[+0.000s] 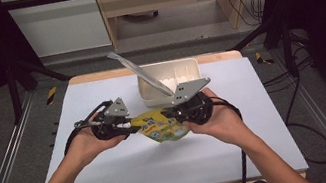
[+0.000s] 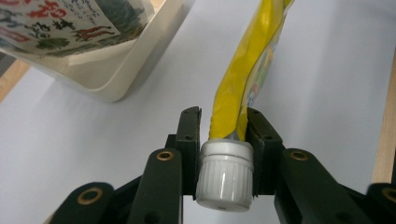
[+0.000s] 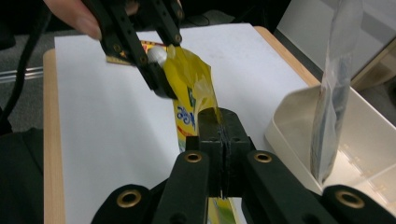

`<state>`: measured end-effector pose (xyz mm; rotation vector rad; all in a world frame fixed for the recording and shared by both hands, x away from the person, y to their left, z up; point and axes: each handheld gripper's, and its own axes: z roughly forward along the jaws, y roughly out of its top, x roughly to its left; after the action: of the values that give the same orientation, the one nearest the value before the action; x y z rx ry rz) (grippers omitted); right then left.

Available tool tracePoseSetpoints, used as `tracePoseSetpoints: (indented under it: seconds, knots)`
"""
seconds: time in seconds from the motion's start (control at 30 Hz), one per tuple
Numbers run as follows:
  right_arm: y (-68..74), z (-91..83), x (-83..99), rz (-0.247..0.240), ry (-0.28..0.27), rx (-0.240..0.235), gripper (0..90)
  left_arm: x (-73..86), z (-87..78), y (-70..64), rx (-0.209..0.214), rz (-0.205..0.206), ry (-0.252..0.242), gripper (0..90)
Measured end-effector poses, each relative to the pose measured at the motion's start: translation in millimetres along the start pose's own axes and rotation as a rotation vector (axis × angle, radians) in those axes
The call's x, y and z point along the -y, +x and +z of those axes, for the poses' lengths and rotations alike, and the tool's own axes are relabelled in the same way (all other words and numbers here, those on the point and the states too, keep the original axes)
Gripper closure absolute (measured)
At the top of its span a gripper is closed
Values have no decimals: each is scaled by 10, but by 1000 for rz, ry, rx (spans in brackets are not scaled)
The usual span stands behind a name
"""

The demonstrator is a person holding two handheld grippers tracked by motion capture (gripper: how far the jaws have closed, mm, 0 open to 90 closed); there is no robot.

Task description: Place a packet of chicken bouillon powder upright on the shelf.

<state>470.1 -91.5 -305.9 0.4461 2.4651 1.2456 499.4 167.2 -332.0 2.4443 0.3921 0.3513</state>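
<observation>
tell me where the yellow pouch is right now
In the high view the yellow pouch hangs above the white table, held between the left hand-held gripper at its cap and the right hand-held gripper, just in front of the cream bin.

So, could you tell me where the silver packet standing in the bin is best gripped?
Probably at its free top edge, coming from above on the person's left: the silver packet leans up out of the cream bin, its lower end down inside the walls.
</observation>
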Motion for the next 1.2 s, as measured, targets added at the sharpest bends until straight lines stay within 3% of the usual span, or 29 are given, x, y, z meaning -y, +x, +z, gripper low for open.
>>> tracePoseSetpoints:
  seconds: [0.27, 0.4, 0.53, 0.77, 0.97, 1.1, 1.2]
  knots:
    - [-29, -19, 117, -12, 101, 16, 849, -205, -40, -77, 0, 82, 43, 697]
    - [-64, -28, 142, -27, 143, 32, 722, -255, -17, -100, -1, 101, 44, 698]
    - [-62, -49, 93, -83, 171, 64, 557, -275, -5, -110, 4, 107, 39, 697]
    - [-33, 5, -61, -150, 246, 52, 467, -309, 12, -135, 5, 121, 37, 697]
    - [-59, 158, -126, -148, 301, -1, 584, -324, 22, -152, 6, 129, 34, 697]
    - [-100, 234, -126, -120, 329, -21, 798, -321, 21, -144, 3, 126, 33, 696]
    - [-123, 242, -134, -97, 325, -42, 875, -310, 19, -131, -2, 120, 25, 692]
